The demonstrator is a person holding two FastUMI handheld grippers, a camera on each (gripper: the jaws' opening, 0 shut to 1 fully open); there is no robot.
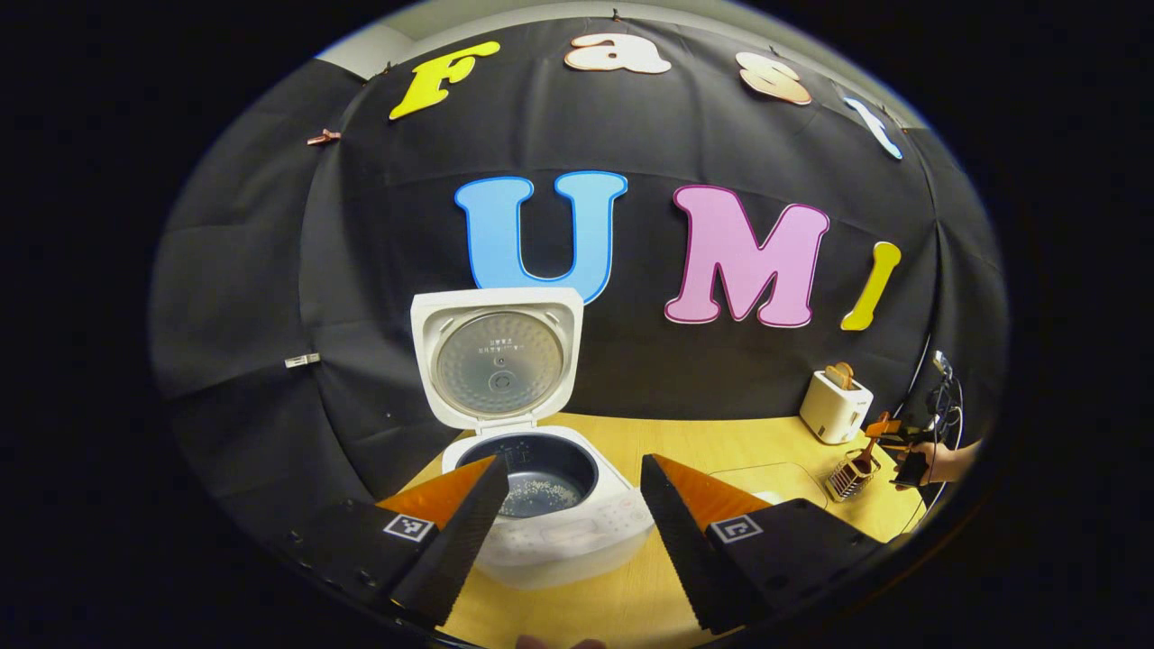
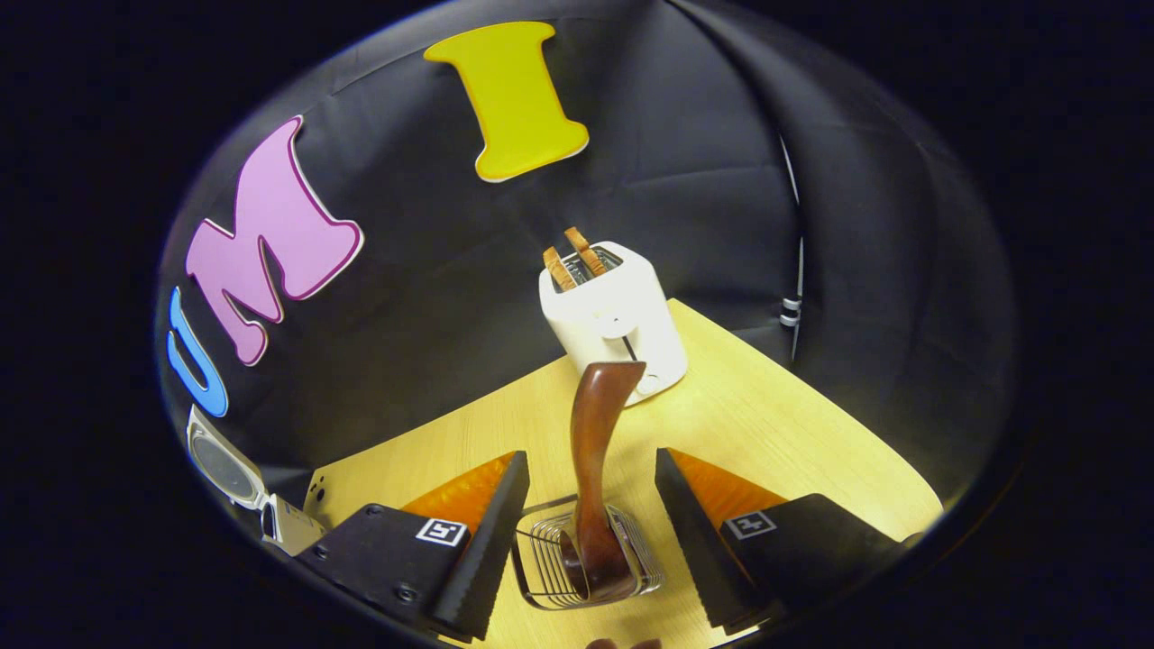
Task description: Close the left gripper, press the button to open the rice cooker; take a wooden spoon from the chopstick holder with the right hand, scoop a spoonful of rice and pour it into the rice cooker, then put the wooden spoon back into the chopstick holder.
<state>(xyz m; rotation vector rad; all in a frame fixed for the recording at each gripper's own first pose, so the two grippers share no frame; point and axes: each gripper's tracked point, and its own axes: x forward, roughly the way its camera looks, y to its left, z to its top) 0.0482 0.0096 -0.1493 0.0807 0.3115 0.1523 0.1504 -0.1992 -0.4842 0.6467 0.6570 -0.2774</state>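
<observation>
Rice cooker [image 1: 541, 487] open on the desk [image 1: 721, 451], wooden spoon [image 2: 597, 451] back in the chopstick holder [image 2: 586, 559].

Lid stands upright at 12 o'clock and rice lies in the pot, so the pouring looks done. Left gripper [image 1: 568, 532] hangs before the cooker, jaws spread wide and empty. Right gripper [image 2: 586, 532] sits over the wire holder, jaws parted either side of the spoon without touching it; the spoon stands scoop-down, handle leaning toward the toaster [image 2: 613, 315] at 12 o'clock, likely just released.
</observation>
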